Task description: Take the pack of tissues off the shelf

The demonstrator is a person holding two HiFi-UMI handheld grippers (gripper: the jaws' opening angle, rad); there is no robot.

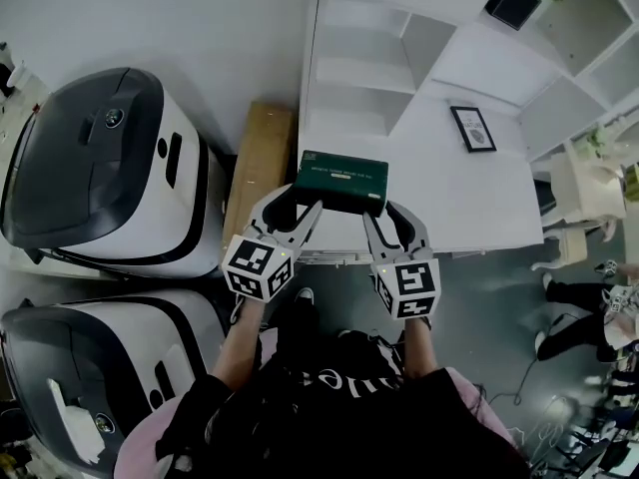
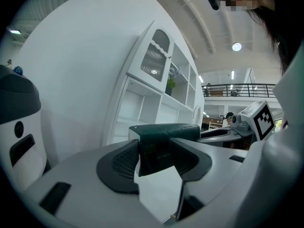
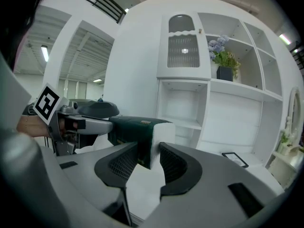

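Clamping the green pack of tissues (image 1: 341, 180) at its left end with the left gripper (image 1: 297, 204), jaws half apart; pinching its right end with the right gripper (image 1: 384, 211), 2 pads touching.

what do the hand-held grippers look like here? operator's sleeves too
The left hand-held gripper and right hand-held gripper match: light grey bodies, each with two curved fingers lined with dark grid-textured pads. Each carries a white cube with black square markers. No cables show. The sleeves are pink, beside a black top with white lettering.
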